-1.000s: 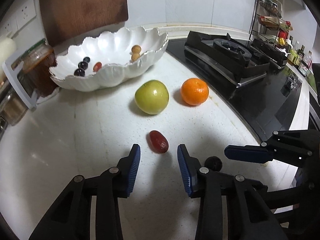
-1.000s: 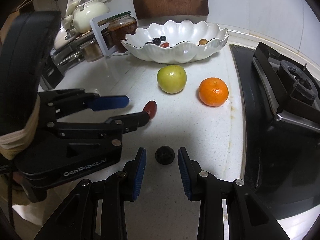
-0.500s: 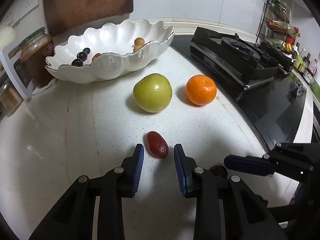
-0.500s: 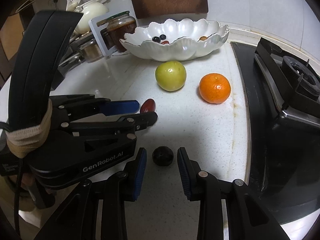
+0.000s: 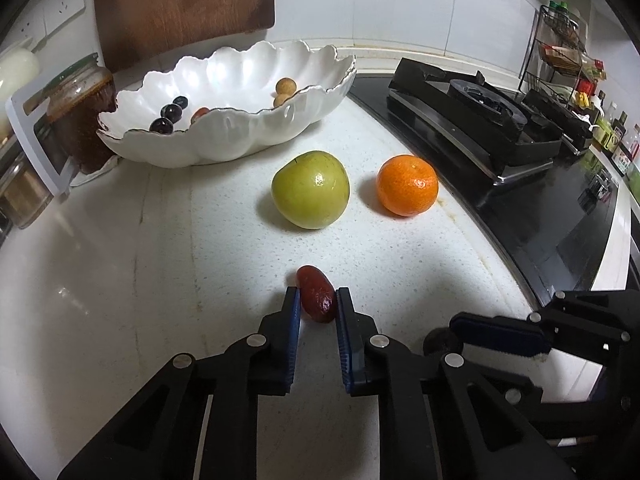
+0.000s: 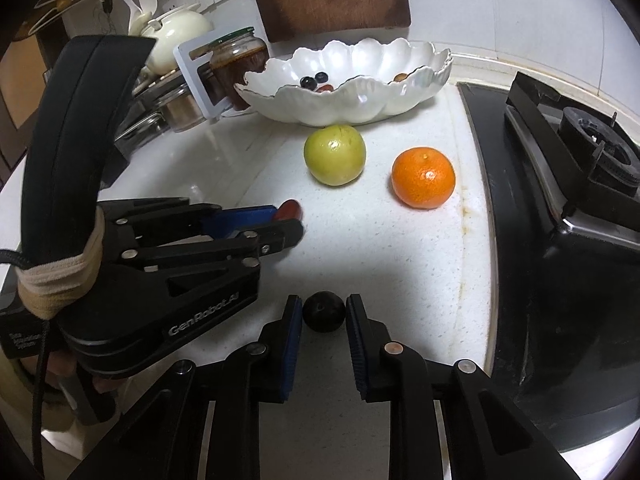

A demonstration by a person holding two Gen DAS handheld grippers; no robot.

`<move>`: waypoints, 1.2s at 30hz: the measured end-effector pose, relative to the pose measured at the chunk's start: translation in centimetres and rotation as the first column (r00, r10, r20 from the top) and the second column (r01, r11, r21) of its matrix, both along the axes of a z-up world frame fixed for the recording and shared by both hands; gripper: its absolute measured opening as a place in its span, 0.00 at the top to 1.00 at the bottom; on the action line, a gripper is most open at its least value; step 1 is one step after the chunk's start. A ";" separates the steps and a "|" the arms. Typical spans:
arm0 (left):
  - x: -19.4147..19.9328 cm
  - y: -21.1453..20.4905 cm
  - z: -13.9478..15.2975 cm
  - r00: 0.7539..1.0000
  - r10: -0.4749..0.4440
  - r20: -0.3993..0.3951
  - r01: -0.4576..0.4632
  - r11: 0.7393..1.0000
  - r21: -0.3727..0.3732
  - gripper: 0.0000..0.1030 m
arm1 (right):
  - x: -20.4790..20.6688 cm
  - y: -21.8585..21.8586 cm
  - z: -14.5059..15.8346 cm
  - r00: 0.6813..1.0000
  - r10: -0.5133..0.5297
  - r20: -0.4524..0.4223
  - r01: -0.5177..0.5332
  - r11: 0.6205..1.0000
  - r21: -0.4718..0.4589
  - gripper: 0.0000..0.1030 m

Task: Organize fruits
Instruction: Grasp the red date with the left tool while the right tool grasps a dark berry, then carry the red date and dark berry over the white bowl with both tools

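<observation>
My left gripper (image 5: pixel 317 300) has closed around a small red date (image 5: pixel 316 299) lying on the white counter; both pads sit at its sides. My right gripper (image 6: pixel 323 312) is narrowed around a small dark round fruit (image 6: pixel 323 312), with thin gaps on both sides. A green apple (image 5: pixel 310 189) and an orange (image 5: pixel 407 185) sit further ahead. The white scalloped bowl (image 5: pixel 248 132) at the back holds several small dark, red and tan fruits. The left gripper also shows in the right wrist view (image 6: pixel 290 216).
A black gas stove (image 5: pixel 480 120) runs along the right side. A jar (image 5: pixel 80 120) and a white stand sit left of the bowl. A wooden board (image 5: pixel 180 4) leans on the back wall. A teapot (image 6: pixel 172 36) stands at far left.
Both grippers moved forward and lower over their fruits and narrowed. The left jaws closed in on the red date; the right jaws now flank the dark fruit.
</observation>
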State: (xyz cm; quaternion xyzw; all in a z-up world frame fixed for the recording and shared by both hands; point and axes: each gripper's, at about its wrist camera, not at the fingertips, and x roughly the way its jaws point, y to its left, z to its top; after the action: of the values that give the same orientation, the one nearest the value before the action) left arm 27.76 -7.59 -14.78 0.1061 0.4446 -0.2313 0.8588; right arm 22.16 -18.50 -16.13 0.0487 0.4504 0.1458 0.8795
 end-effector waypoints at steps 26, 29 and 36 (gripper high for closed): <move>-0.7 1.2 6.1 0.990 0.094 0.104 -0.087 0.993 -0.078 0.82 | 1.8 -1.6 5.9 0.986 -0.030 0.163 0.028 1.000 0.014 0.77; -0.7 1.4 6.9 0.987 0.111 0.118 -0.101 0.991 -0.088 0.82 | 2.1 -1.8 6.8 0.982 -0.030 0.188 0.028 1.000 0.013 0.77; -0.6 2.1 8.7 0.973 0.174 0.149 -0.156 0.980 -0.127 0.82 | 3.2 -2.1 8.7 0.969 -0.032 0.246 0.029 0.999 0.014 0.77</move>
State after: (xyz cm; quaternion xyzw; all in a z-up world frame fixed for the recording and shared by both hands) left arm 27.17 -5.49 -6.09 0.0376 0.3677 -0.1750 0.9126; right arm 25.35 -20.58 -7.40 0.0417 0.3363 0.1394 0.9304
